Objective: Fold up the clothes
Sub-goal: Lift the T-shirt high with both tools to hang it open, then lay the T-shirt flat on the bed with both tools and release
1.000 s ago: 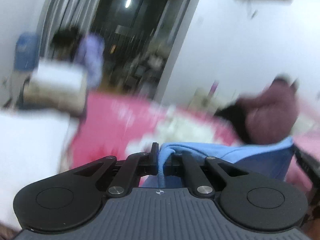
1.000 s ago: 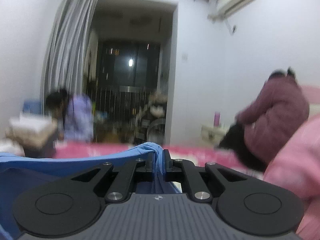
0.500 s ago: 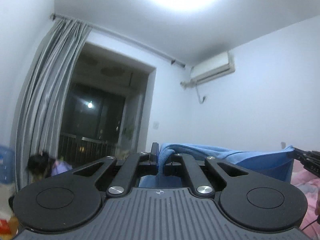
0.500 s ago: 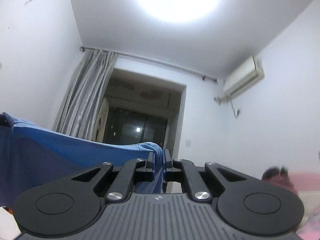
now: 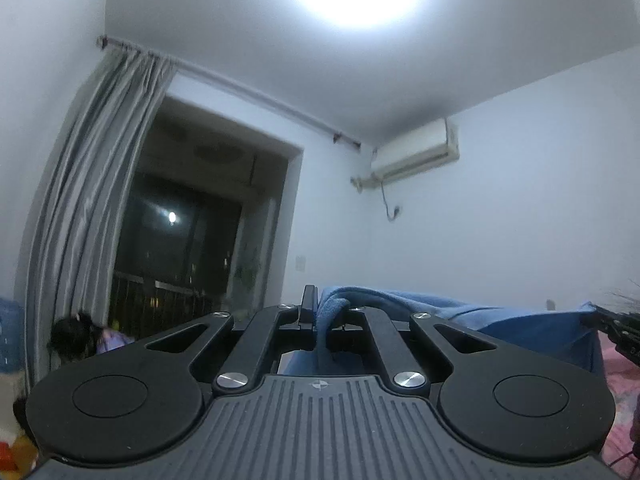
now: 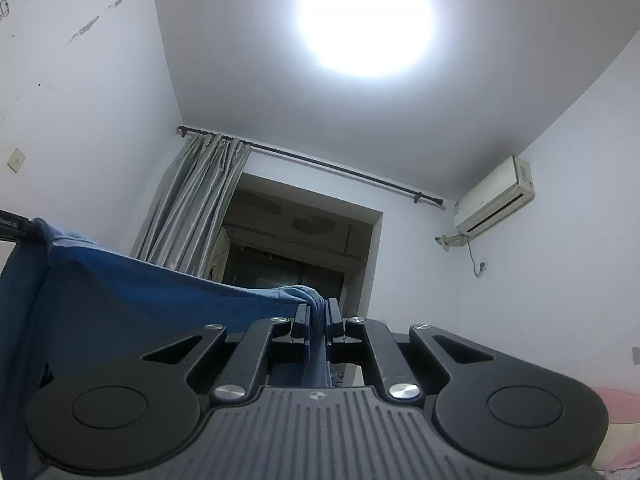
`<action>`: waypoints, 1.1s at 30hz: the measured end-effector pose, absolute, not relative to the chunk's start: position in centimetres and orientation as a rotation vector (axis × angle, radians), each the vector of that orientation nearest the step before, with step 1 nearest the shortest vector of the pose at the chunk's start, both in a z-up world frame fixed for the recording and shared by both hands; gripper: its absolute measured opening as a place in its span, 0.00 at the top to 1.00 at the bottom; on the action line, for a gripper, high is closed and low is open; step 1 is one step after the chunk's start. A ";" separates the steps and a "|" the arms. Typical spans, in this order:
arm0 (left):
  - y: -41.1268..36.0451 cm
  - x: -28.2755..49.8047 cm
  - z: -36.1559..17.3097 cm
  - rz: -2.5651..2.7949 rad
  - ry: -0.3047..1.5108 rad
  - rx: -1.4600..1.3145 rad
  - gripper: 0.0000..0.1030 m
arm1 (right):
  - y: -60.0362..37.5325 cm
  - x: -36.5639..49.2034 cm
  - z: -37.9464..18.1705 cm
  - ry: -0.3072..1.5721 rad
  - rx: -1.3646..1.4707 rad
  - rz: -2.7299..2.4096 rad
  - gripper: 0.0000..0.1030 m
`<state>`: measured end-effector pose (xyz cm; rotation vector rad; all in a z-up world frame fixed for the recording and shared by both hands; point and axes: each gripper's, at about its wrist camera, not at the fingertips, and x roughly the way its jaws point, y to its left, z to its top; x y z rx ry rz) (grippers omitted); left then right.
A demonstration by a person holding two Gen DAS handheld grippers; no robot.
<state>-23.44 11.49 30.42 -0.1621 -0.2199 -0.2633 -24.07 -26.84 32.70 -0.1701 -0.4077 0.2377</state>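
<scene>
A blue garment [image 5: 520, 328] hangs stretched in the air between my two grippers. My left gripper [image 5: 322, 308] is shut on one corner of it, and the cloth runs off to the right to the other gripper's tip [image 5: 616, 326]. My right gripper [image 6: 318, 314] is shut on the other corner of the blue garment [image 6: 140, 292], which runs left to the other gripper's tip [image 6: 16, 228]. Both cameras point up toward the ceiling. The lower part of the garment is hidden behind the gripper bodies.
A bright ceiling lamp [image 6: 366, 26] is overhead. A grey curtain [image 5: 84, 208] hangs beside a dark balcony doorway [image 5: 192, 248]. An air conditioner [image 5: 416, 152] is on the wall. A person [image 5: 80, 338] sits low at left. Pink bedding [image 5: 618, 384] lies at right.
Both grippers have risen and tilted upward with the garment; the bed and the person in maroon have dropped out of view and the ceiling now fills the frames.
</scene>
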 end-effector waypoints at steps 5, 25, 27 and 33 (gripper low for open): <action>9.8 -18.5 27.5 -0.252 -0.081 -0.166 0.98 | -26.9 -20.9 30.2 -0.333 -0.168 0.214 0.93; 5.8 15.4 -6.4 0.050 0.730 -0.065 0.98 | -20.9 14.9 -1.9 0.372 -0.395 0.096 0.93; 5.1 17.2 -8.0 0.056 0.735 -0.026 0.98 | -21.1 16.9 -5.2 0.442 -0.395 0.084 0.93; 2.2 20.6 -11.4 0.069 0.797 0.009 0.98 | -23.5 20.4 -10.5 0.593 -0.274 0.060 0.93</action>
